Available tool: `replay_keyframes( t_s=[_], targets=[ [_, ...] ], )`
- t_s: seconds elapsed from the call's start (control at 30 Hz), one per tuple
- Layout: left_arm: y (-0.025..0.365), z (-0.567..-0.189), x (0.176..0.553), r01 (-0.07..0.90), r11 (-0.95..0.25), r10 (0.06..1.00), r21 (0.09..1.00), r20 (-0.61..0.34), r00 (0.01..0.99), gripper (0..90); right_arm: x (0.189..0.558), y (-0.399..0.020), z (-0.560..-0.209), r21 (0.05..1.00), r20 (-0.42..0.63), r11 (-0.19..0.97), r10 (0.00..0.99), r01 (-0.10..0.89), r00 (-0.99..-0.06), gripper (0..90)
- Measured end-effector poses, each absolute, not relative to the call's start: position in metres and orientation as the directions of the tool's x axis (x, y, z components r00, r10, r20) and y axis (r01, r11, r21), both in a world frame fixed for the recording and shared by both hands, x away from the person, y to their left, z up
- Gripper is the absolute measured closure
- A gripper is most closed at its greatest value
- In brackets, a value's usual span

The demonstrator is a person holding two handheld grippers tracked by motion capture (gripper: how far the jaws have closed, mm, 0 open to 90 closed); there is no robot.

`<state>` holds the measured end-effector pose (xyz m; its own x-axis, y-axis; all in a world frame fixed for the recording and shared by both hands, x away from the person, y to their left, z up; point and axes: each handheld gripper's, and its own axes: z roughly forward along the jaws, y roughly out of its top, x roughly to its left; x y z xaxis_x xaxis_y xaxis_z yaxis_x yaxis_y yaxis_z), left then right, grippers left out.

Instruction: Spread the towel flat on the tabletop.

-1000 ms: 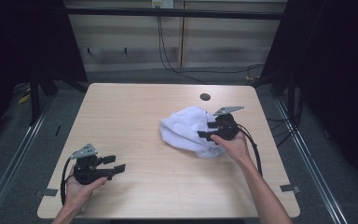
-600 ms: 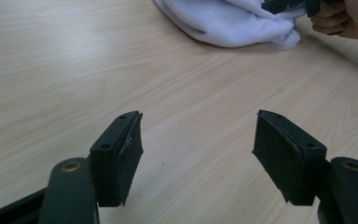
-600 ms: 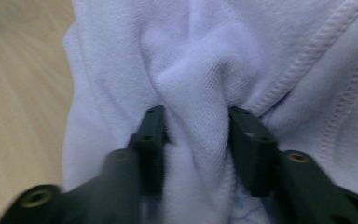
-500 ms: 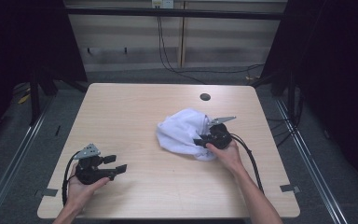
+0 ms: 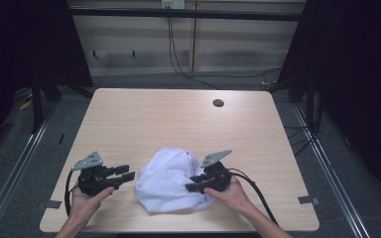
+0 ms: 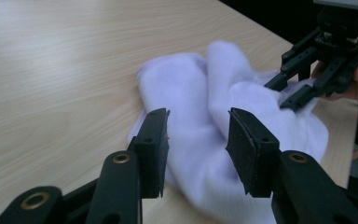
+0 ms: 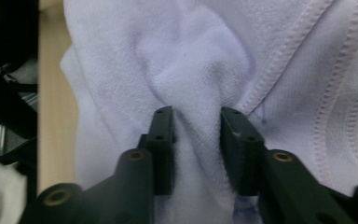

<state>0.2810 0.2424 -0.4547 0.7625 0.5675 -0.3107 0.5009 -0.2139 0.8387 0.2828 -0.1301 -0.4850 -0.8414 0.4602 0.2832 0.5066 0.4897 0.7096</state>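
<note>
White towel (image 5: 171, 178) lies bunched on the counter (image 5: 178, 124); right tongs (image 5: 194, 184) pinch its fold, left tongs (image 5: 124, 173) gape just beside it.

One white cloth (image 5: 171, 179), two grippers.

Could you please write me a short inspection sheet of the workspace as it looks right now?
Surface: light wooden table, with a round dark hole near its far edge.
Job's things: one crumpled white towel lying near the front edge.
Clutter: nothing seen on the table.
Grippers: right gripper pinches a bunched fold of the towel between its jaws; left gripper is open, just left of the towel, touching nothing as far as I can tell.
Cables: a black cable trails from the right gripper over the front edge; other cables hang on the wall behind.
Surroundings: grey floor, metal rails beside the table, dark frame.
</note>
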Motion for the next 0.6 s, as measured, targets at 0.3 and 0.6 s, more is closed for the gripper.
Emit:
replay_keyframes(
  t_s=[0.3,0.6],
  targets=[
    [0.205,-0.452,0.304,0.503,-0.257,0.529,0.825,-0.316,0.788,54.9,0.29,-0.161,-0.451,0.78,0.25,0.385,0.53,0.493,-0.81,66.7],
    [0.163,-0.474,0.327,0.518,-0.358,0.45,0.777,-0.343,0.825,56.1,0.325,-0.137,-0.486,0.738,0.252,0.435,0.532,0.515,-0.809,58.2]
  ],
)
